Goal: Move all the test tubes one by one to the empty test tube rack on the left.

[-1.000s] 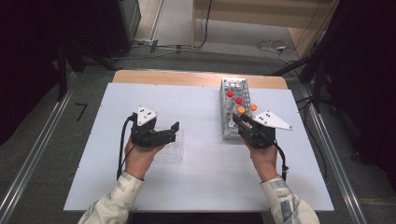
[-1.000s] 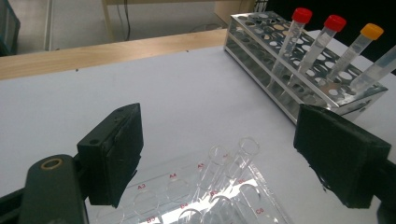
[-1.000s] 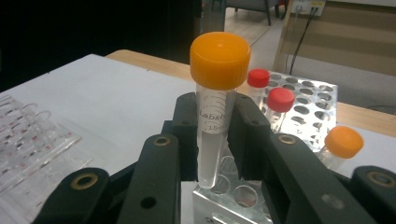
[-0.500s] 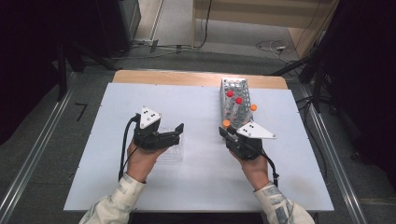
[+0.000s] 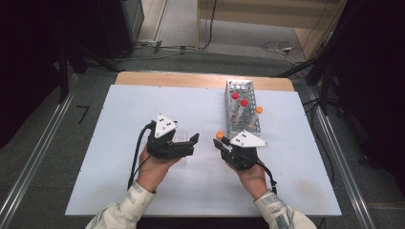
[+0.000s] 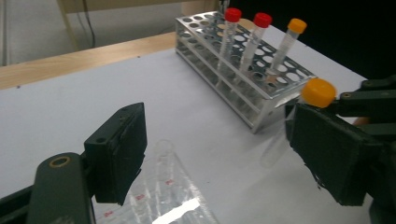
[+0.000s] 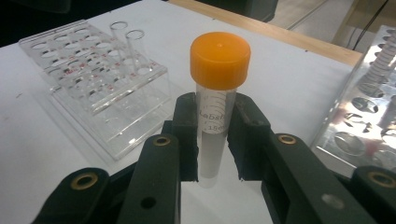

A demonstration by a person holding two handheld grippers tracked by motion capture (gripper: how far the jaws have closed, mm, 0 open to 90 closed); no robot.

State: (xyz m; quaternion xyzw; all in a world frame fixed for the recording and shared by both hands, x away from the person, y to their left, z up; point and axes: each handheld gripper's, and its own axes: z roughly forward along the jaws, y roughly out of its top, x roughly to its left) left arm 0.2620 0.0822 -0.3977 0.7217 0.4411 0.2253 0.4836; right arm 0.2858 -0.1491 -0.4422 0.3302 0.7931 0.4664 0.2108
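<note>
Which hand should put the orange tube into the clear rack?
Right. The right gripper already clamps the orange tube, near the clear rack. The left gripper is open, holding nothing.

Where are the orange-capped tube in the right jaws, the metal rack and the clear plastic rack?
orange-capped tube (image 7: 219,60): right gripper view, on its cap.
metal rack (image 5: 230,86): high view, on its far rim.
clear plastic rack (image 7: 100,109): right gripper view, on its near side wall.

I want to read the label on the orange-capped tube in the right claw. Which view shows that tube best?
The right gripper view: the orange-capped tube stands upright, close, clamped in the right claw, label partly readable. The left gripper view mostly shows its cap; the high view an orange dot.
</note>
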